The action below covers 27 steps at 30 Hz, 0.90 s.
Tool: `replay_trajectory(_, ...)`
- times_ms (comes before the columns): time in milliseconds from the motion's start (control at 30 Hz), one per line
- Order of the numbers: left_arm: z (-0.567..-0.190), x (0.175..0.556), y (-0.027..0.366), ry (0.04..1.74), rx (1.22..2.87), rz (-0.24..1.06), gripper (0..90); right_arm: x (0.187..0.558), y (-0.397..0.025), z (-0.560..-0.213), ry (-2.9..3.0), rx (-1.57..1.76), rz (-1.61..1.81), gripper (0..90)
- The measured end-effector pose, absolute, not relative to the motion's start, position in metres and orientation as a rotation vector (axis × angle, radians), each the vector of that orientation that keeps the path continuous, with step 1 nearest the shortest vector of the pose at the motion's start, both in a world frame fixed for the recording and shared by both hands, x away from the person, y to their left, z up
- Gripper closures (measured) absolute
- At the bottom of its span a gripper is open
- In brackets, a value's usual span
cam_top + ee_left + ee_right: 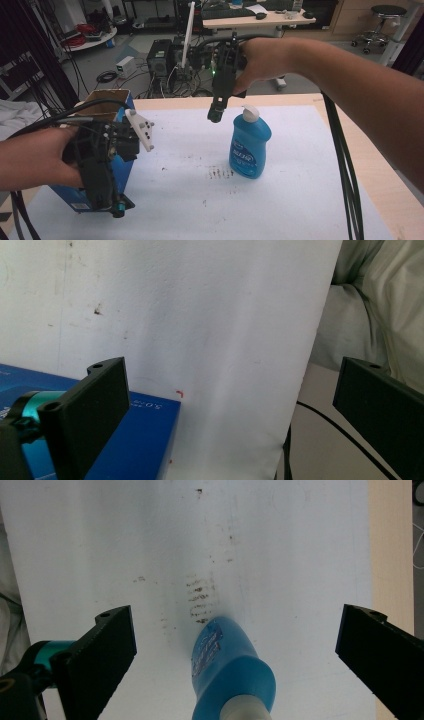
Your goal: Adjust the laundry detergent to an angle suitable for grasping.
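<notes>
Bottle: blue bottle [249, 145] with white cap, upright on the white sheet [190, 190], right of centre, beside a patch of dark smudges [220, 173].
Right gripper [216, 116]: held above the bottle, just left of its cap; jaws spread wide, nothing between them (bottle top seen below in the right gripper view).
Left gripper [118, 210]: low at the table's left, in front of the blue box [122, 165]; jaws wide apart, empty.
Box: open-topped, standing at the sheet's left edge.

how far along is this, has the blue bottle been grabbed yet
Not yet. Done: the right gripper is up over the blue bottle, which stands upright on the white mat. In hand: nothing; its jaws are open either side of the bottle top. The left gripper is open by the blue box. Left: lowering, closing, lifting.
</notes>
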<state>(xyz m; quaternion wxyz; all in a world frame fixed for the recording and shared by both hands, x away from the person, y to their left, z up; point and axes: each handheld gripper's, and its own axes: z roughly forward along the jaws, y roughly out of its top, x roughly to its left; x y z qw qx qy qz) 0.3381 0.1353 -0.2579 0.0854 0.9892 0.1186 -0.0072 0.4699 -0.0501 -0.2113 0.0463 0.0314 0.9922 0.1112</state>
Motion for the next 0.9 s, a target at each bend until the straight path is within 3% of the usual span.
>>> replay_trajectory(900, -0.2562, 0.3353, 0.1329, 0.366, 2.955, -0.020, 1.7, 0.4649, -0.0600, -0.2087, 3.019, 0.111, 0.344, 2.1)
